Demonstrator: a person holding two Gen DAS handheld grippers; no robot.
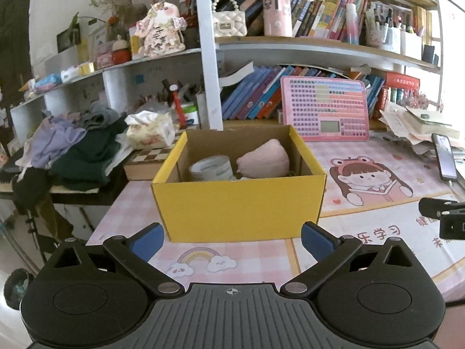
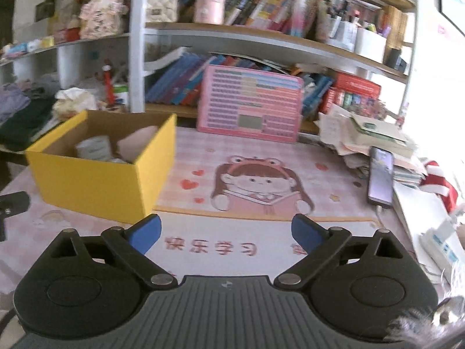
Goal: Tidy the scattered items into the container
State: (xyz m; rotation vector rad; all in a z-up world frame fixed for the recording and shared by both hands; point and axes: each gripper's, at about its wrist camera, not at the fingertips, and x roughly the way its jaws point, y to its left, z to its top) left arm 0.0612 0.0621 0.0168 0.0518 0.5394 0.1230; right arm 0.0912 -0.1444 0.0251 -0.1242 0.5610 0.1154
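Note:
A yellow cardboard box [image 1: 238, 203] stands open on the pink desk mat [image 1: 232, 258]. Inside it lie a pink face mask [image 1: 264, 160] and a white tape roll [image 1: 210, 168]. My left gripper [image 1: 232, 240] is open and empty, just in front of the box's near wall. My right gripper [image 2: 226, 232] is open and empty, above the mat to the right of the box [image 2: 96, 180]. The mask [image 2: 139, 142] and roll [image 2: 94, 147] show in the right wrist view too. Part of the right gripper appears at the left wrist view's right edge [image 1: 444, 215].
A pink keyboard-like board [image 2: 250, 103] leans on the bookshelf behind the mat. A phone [image 2: 380, 174] and a paper pile [image 2: 372, 136] lie at the right. Clothes [image 1: 75, 145] and a tissue box [image 1: 151, 131] sit left of the box.

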